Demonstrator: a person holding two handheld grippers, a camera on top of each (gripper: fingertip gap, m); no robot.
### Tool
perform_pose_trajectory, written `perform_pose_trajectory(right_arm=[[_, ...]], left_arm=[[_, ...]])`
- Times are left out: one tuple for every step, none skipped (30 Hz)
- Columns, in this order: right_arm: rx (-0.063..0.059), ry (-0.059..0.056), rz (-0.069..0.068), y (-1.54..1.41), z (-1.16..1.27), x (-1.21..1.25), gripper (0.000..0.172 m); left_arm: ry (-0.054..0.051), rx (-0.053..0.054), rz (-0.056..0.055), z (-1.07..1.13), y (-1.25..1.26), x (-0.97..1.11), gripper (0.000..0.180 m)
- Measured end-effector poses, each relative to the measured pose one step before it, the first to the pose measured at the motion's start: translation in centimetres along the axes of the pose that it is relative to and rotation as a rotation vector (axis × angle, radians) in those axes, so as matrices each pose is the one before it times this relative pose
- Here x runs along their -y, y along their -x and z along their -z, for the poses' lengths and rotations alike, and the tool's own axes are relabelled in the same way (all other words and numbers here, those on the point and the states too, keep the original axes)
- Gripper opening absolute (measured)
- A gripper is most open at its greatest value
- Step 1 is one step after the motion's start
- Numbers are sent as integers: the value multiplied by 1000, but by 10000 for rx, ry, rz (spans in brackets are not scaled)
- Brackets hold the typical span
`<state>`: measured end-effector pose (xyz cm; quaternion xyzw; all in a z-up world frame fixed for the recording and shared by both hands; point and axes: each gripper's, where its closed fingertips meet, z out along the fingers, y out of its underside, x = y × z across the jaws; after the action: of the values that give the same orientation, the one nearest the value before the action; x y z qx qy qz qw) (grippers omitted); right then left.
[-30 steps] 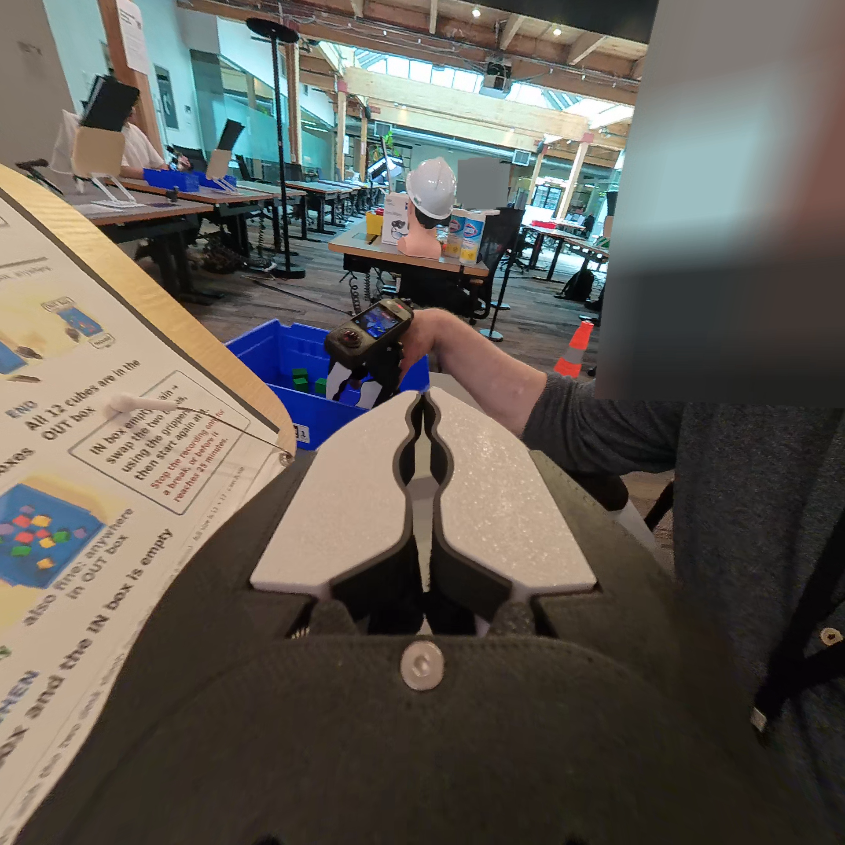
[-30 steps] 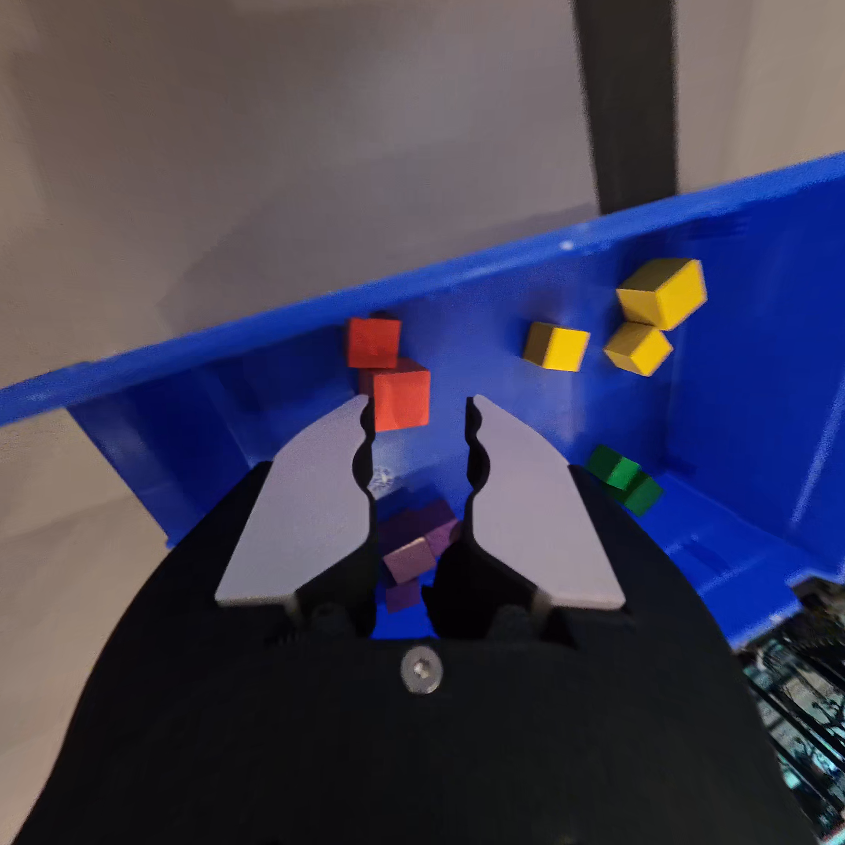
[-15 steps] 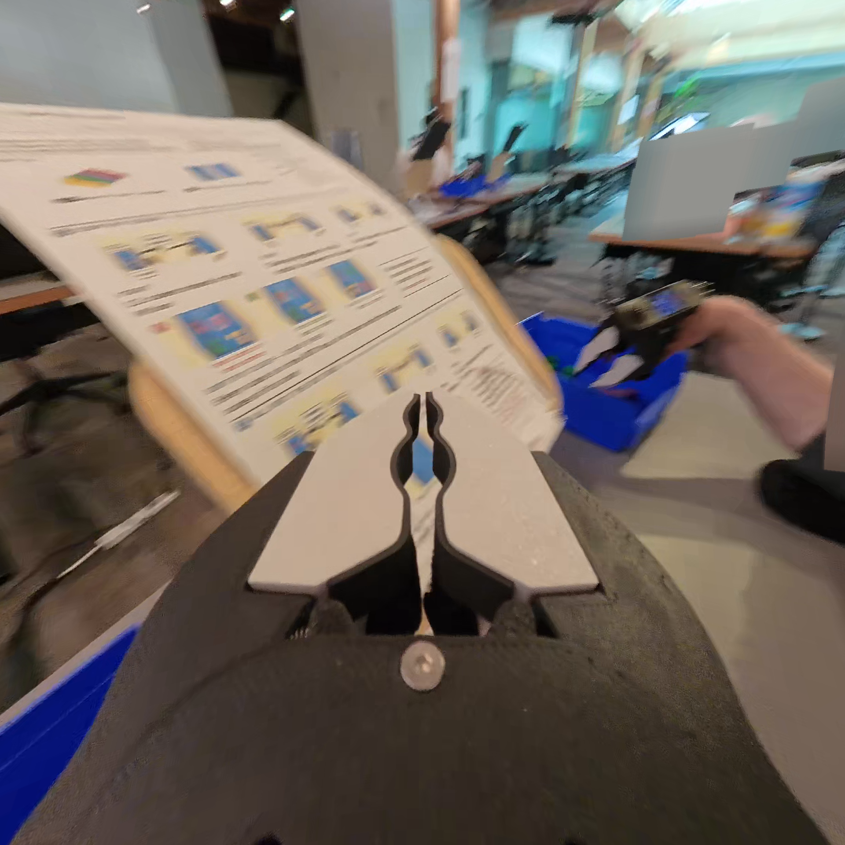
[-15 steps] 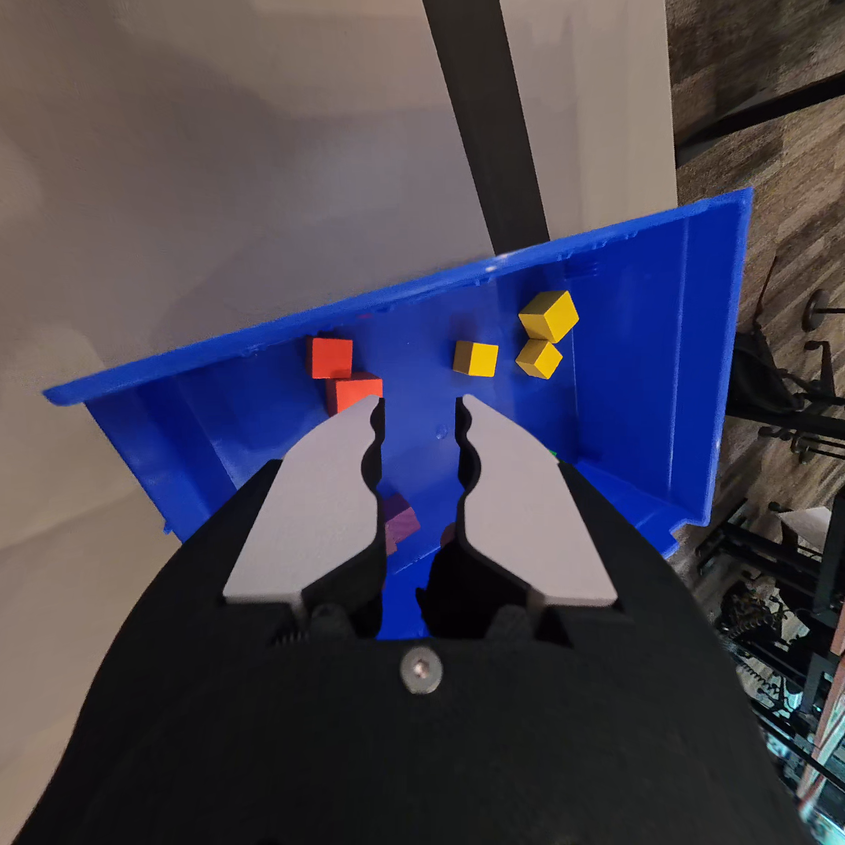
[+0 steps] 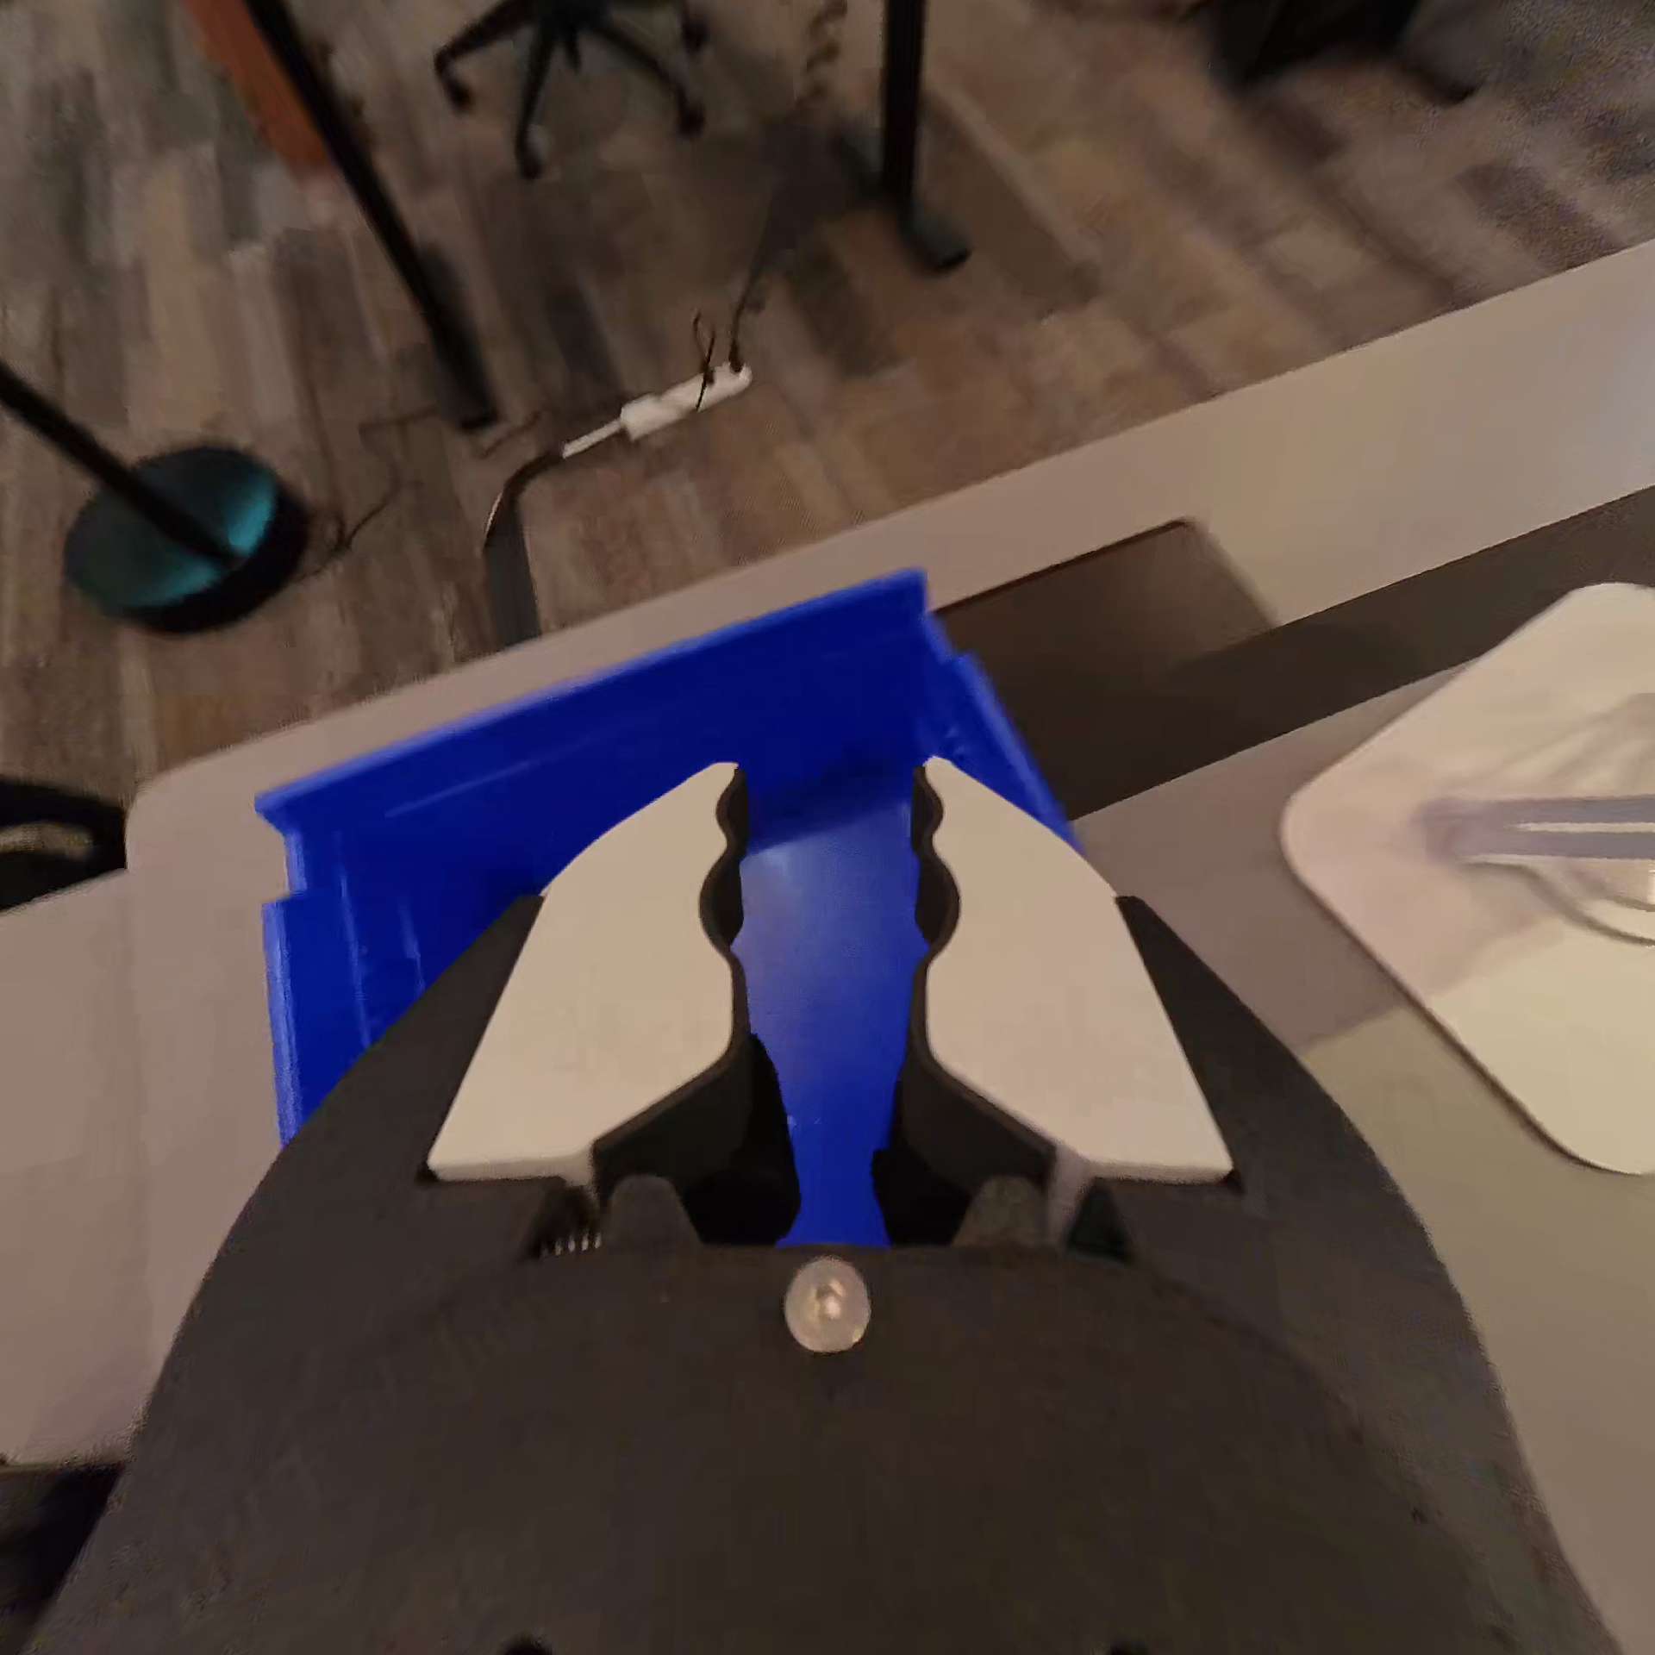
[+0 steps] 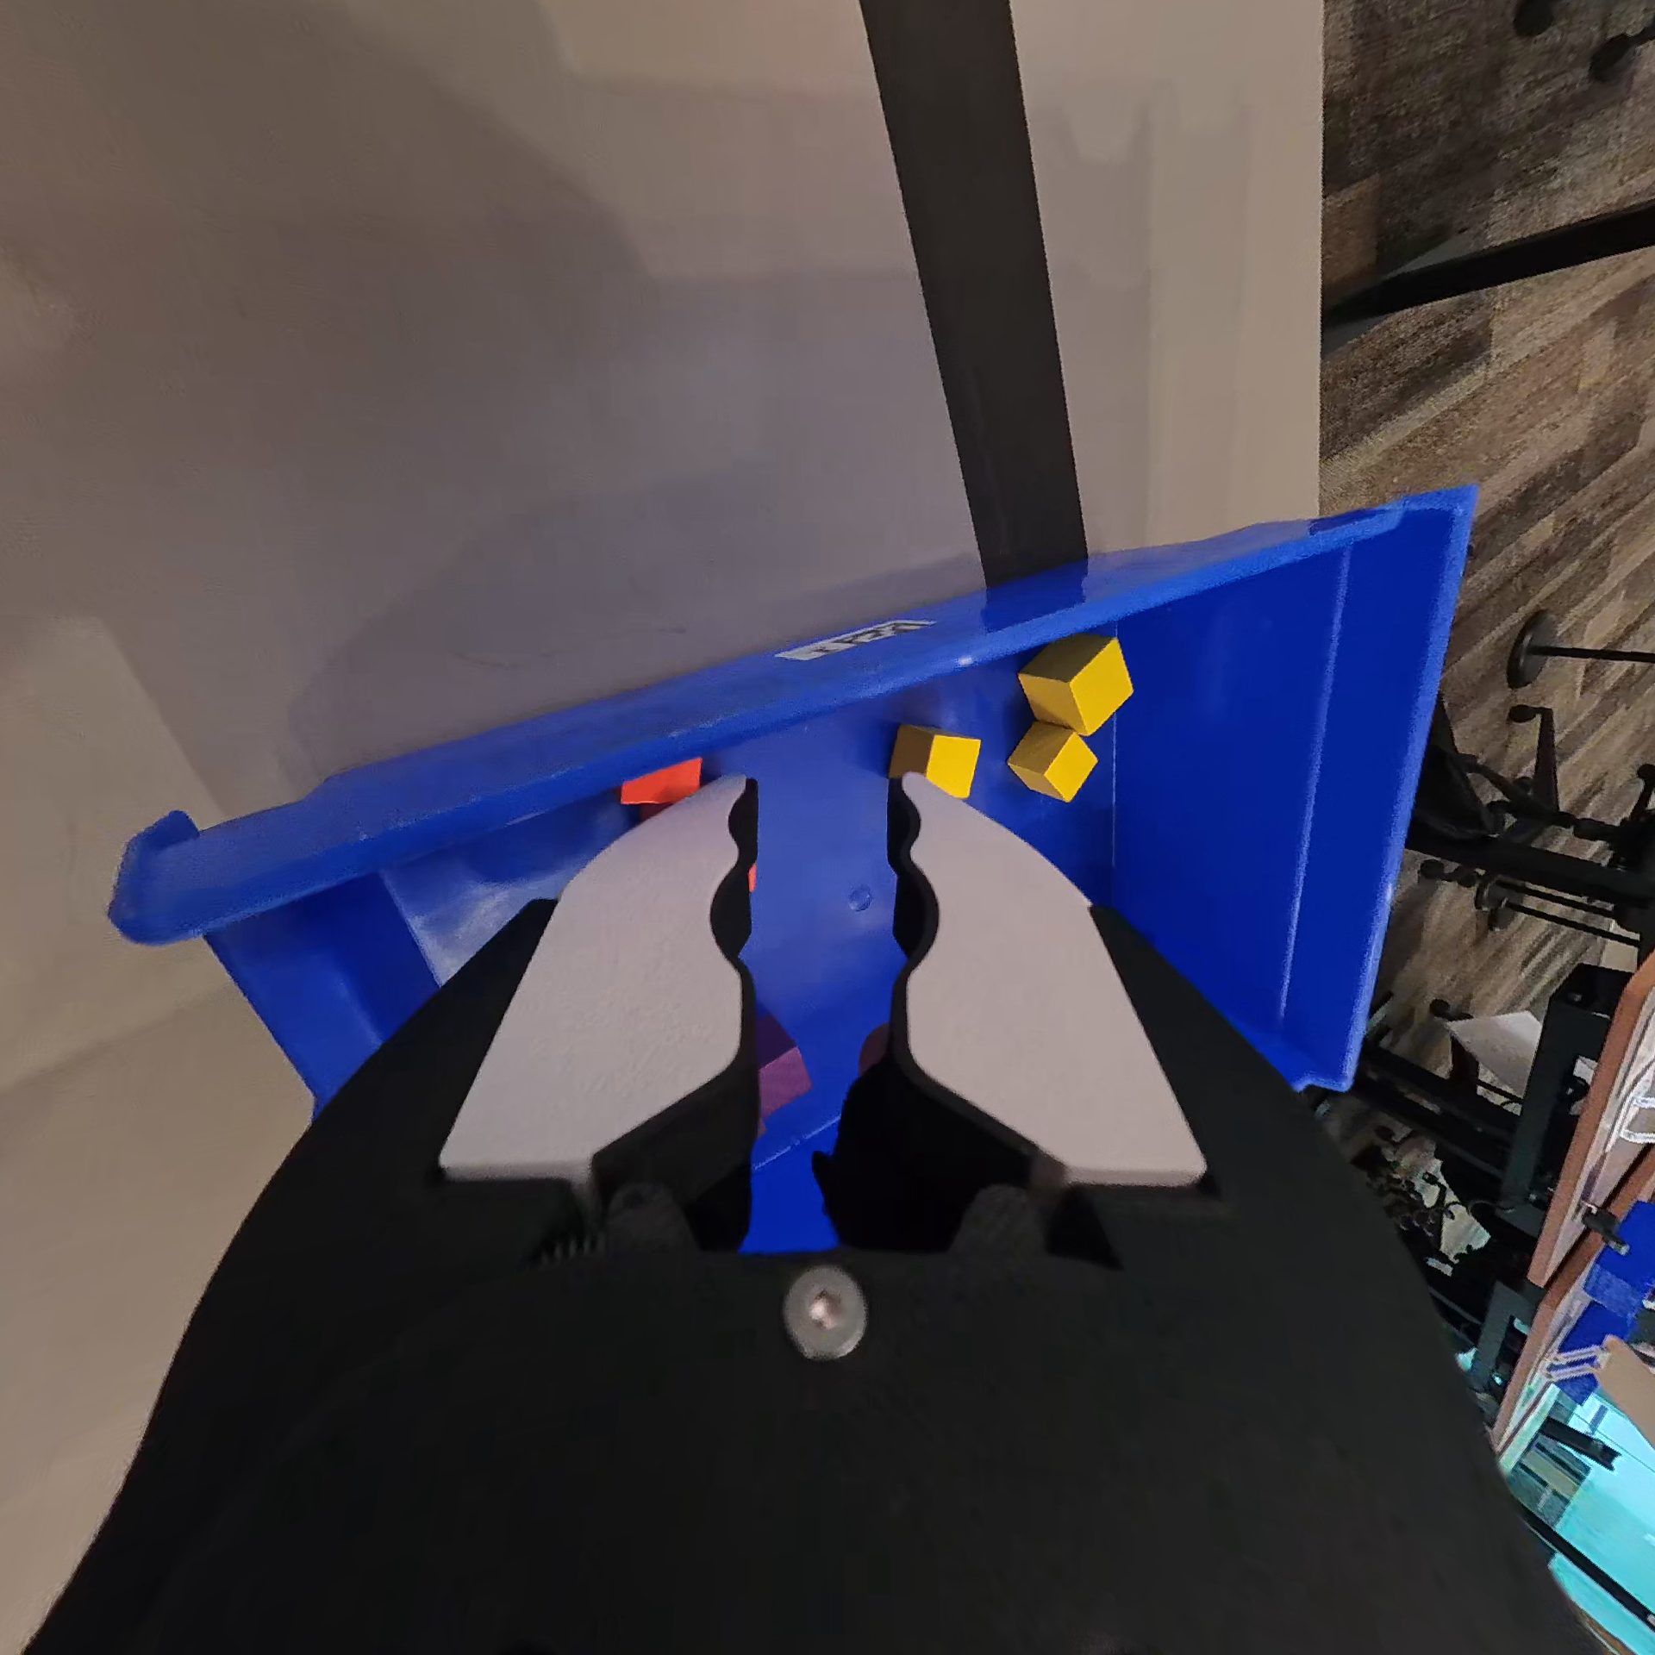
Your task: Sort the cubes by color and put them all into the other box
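Note:
In the left wrist view my left gripper (image 5: 826, 788) is open and holds nothing; it hangs over a blue box (image 5: 537, 788) whose visible floor shows no cubes. In the right wrist view my right gripper (image 6: 822, 788) is open and holds nothing, above a second blue box (image 6: 1254, 806). In that box lie three yellow cubes (image 6: 1075, 685), (image 6: 936, 759), (image 6: 1052, 761) at the far right, a red cube (image 6: 663, 781) beside the left fingertip, and a purple cube (image 6: 777, 1066) partly hidden between my fingers.
The boxes sit on a grey table (image 5: 134, 985). A white pad (image 5: 1478, 896) lies at the right of the left wrist view. Beyond the table edge are the wood floor, a chair base (image 5: 564, 81) and a lamp foot (image 5: 179, 537). A dark post (image 6: 976, 313) stands behind the right box.
My left gripper has swung from the room and the instruction sheet down over the box, and its fingers have opened. My right gripper has pulled back from the cubes and stays open.

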<state>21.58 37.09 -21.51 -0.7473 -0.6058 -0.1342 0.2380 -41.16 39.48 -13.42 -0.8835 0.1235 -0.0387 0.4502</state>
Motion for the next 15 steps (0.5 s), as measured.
perform_pose_trajectory(right_arm=[[15,-13,43,87,-45,114,28],[-1,-24,48,48,-27,134,28],[4,-16,18,46,-20,90,27],[4,-16,1,15,-16,69,27],[0,-11,6,14,-28,49,27],[0,3,18,22,-45,35,27],[8,13,28,52,-45,15,27],[12,14,28,48,-43,37,27],[0,-1,26,37,-39,57,27],[1,-5,25,34,-34,64,26],[-15,25,25,15,-41,2,25],[-15,42,11,-16,-25,-41,25],[-7,17,11,-1,-7,3,25],[-3,6,5,8,0,-1,25],[8,0,-18,2,14,-15,25]], left_arm=[[342,96,240,-887,823,-1140,35],[279,-46,274,-881,502,-943,36],[210,-36,306,-875,424,-768,38],[166,33,308,-877,467,-653,37],[190,60,251,-837,434,-656,34],[254,65,200,-797,358,-706,35],[260,131,172,-740,417,-636,35],[202,198,151,-670,485,-534,34],[142,170,162,-620,428,-448,33],[160,57,176,-560,249,-428,33],[193,57,186,-476,204,-410,33],[166,127,146,-394,264,-323,32],[127,184,85,-317,320,-275,31],[103,137,41,-299,212,-233,30],[97,93,31,-282,136,-204,26]])
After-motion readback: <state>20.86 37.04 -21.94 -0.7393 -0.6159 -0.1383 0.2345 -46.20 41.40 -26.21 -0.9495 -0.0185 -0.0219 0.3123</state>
